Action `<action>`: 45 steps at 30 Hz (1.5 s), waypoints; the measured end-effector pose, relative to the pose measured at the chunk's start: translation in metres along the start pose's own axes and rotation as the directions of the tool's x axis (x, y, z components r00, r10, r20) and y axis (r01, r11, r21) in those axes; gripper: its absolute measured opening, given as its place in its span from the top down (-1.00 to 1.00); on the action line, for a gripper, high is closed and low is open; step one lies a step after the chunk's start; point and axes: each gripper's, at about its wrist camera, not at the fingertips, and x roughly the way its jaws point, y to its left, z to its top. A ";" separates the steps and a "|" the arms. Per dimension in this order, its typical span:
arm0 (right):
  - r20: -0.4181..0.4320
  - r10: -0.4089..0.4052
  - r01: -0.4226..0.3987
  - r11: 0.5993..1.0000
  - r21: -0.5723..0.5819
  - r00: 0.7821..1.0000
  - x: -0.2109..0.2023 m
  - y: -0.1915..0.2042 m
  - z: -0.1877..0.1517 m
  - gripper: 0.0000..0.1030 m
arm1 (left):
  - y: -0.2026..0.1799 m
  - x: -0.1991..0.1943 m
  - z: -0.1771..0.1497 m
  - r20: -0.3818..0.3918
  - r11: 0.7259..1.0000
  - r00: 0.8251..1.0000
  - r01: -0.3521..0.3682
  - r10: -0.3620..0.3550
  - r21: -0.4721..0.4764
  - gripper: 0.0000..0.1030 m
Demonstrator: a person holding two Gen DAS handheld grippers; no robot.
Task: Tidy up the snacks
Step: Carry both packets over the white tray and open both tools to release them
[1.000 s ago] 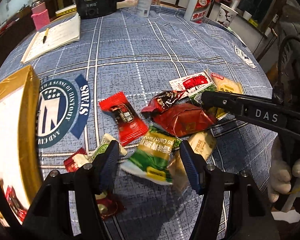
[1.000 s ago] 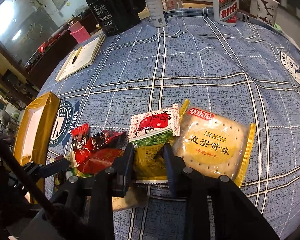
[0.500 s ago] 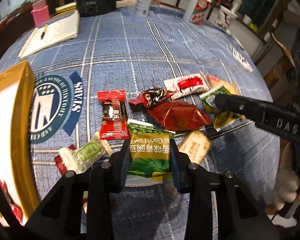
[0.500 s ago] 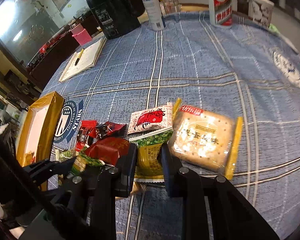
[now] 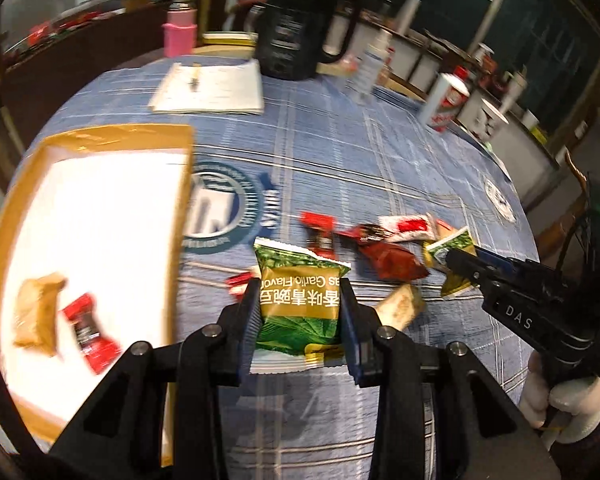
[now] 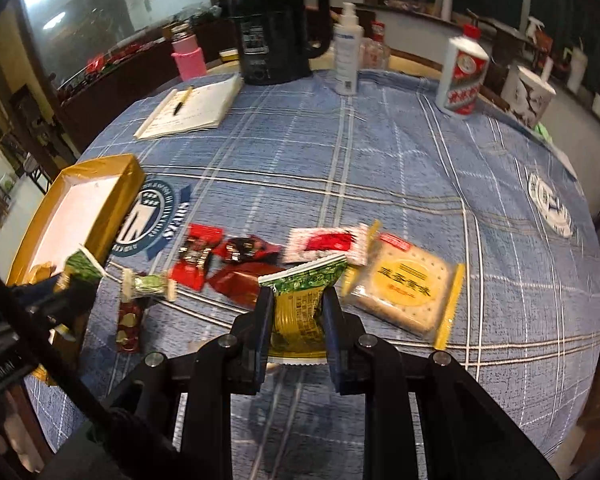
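My left gripper [image 5: 299, 300] is shut on a green garlic-flavour snack packet [image 5: 298, 304] and holds it above the table, just right of the gold box [image 5: 96, 136]. The box holds a tan packet [image 5: 36, 316] and a red candy [image 5: 90, 332]. My right gripper [image 6: 298, 300] is shut on a green and yellow packet [image 6: 300, 308], lifted off the cloth. On the table lie red candies [image 6: 194, 256], a dark red pouch [image 6: 240, 280], a white and red packet [image 6: 328, 242] and a large yellow cracker pack [image 6: 408, 284].
The round table has a blue checked cloth [image 6: 380, 152]. At the back stand a black kettle [image 6: 274, 24], a notebook with pen [image 6: 192, 108], a pink bottle [image 6: 188, 56], a spray bottle [image 6: 346, 52], a white liquor bottle [image 6: 462, 76] and a paper cup [image 6: 532, 92].
Both grippers closed on their packets and lifted them off the table. The left gripper swung left toward the gold box, which now shows its inside.
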 end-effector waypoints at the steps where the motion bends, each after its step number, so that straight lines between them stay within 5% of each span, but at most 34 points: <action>1: 0.005 0.000 0.000 1.000 -0.009 1.000 -0.001 0.004 0.001 0.56 | 0.009 -0.005 -0.001 0.009 1.000 1.000 -0.012 0.012 -0.015 0.26; 5: 0.018 0.023 -0.022 0.998 -0.055 1.000 -0.002 0.032 0.006 0.55 | 0.037 -0.018 -0.002 0.029 0.997 0.998 -0.054 0.056 -0.054 0.26; 11: 0.016 0.177 -0.174 0.979 -0.105 0.984 -0.002 0.084 0.020 0.55 | 0.085 -0.028 0.000 0.032 0.985 0.991 -0.128 0.133 -0.113 0.26; 20: -0.099 0.401 -0.409 0.909 -0.084 0.911 0.023 0.171 0.038 0.55 | 0.152 -0.018 0.010 -0.006 0.968 0.977 -0.211 0.212 -0.138 0.26; 27: -0.165 0.378 -0.400 0.906 -0.137 0.911 0.055 0.230 0.028 0.55 | 0.185 -0.003 0.017 -0.029 0.963 0.971 -0.237 0.236 -0.126 0.26; 38: -0.183 0.319 -0.350 0.920 -0.176 0.930 0.079 0.257 0.023 0.49 | 0.209 0.007 0.022 -0.058 0.961 0.967 -0.254 0.249 -0.113 0.22; 45: -0.155 0.348 -0.371 0.915 -0.161 0.925 0.069 0.252 0.027 0.48 | 0.206 -0.001 0.027 -0.049 0.952 0.961 -0.278 0.274 -0.126 -0.14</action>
